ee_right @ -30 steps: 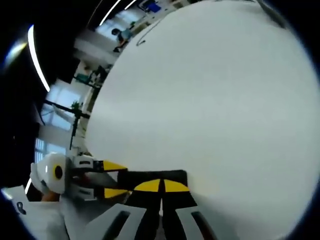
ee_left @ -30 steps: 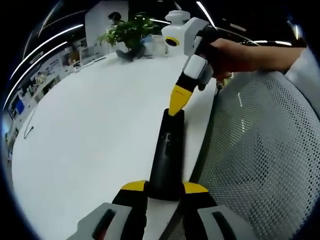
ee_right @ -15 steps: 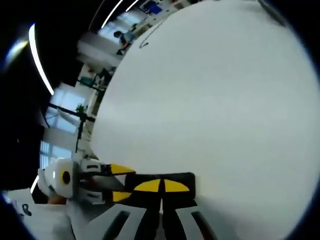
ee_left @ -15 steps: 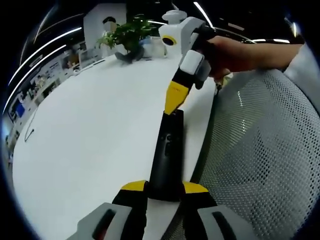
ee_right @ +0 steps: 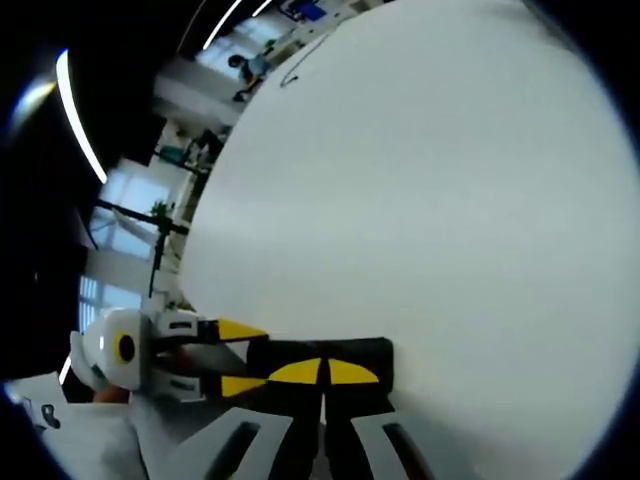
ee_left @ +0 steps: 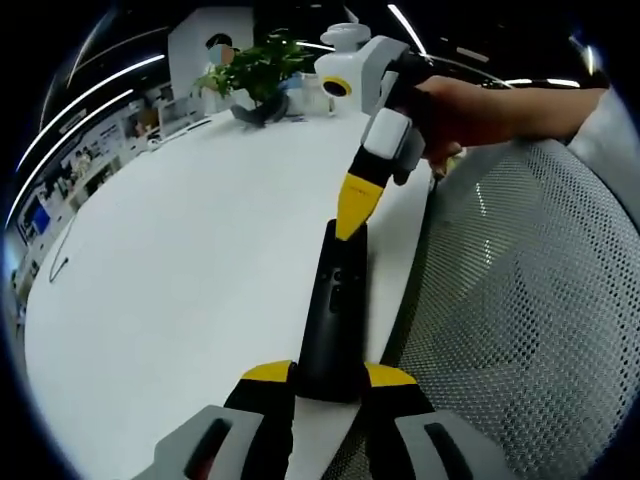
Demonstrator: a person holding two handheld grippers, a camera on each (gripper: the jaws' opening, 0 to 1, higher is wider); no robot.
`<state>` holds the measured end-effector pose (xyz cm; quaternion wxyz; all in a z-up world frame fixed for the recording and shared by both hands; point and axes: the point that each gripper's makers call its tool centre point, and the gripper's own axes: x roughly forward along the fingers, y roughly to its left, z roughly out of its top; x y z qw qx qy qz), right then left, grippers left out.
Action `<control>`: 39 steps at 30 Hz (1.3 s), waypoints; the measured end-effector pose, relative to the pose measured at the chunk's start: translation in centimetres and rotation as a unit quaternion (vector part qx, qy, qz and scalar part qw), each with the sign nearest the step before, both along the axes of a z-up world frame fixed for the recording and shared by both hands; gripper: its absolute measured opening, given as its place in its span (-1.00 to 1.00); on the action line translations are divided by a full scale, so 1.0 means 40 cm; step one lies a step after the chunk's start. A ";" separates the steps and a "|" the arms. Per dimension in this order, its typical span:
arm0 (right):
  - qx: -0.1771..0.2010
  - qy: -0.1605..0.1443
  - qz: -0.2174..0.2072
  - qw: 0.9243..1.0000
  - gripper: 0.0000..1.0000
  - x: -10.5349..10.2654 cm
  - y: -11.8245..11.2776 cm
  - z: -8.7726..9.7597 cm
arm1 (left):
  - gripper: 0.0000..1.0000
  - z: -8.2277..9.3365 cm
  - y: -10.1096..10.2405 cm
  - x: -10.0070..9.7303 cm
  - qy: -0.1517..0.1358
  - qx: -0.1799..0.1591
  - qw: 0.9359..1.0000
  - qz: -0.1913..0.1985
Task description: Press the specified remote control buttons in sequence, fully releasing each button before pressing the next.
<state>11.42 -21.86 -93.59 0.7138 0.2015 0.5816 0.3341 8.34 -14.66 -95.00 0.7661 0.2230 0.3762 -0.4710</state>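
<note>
Black remote control [ee_left: 334, 315] lying along the near edge of the white table [ee_left: 180, 260], close beside the mesh chair back [ee_left: 520, 320], button face up. Near end clamped between the yellow-tipped jaws of the left gripper [ee_left: 329, 376], closed on the remote's sides. Right gripper [ee_left: 357, 200] held in a hand [ee_left: 470, 110], jaws pressed together into one yellow point, tip down at the remote's far end; whether touching a button or just above, cannot tell. In the right gripper view, right gripper [ee_right: 321, 372] tips together over the remote [ee_right: 370, 355], left gripper [ee_right: 225, 358] coming in from the left. Step in hand judged as a button press. Best done straight down on one button only, left grip steady, then lifted fully clear before the next. Potted plant [ee_left: 258, 70] at the table's far edge.
</note>
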 end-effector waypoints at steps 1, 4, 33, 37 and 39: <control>-0.002 0.000 0.001 1.000 -1.00 -0.001 -0.001 -0.002 | -0.50 0.000 0.000 0.000 0.000 0.000 1.000 0.000; -0.005 -0.003 0.005 1.000 -1.00 -0.001 -0.001 -0.003 | -0.50 0.000 0.000 0.001 0.000 0.000 1.000 0.000; -0.025 -0.035 0.029 0.999 -1.00 -0.004 0.000 -0.006 | -0.50 0.002 -0.004 -0.001 -0.008 -0.007 1.000 -0.007; -0.025 -0.034 0.031 0.999 -1.00 -0.004 0.000 -0.004 | -0.52 0.002 -0.005 -0.002 -0.007 -0.006 1.000 -0.017; -0.027 -0.033 0.031 0.999 -1.00 -0.004 0.000 -0.003 | -0.53 0.002 -0.006 -0.002 -0.007 -0.006 1.000 -0.020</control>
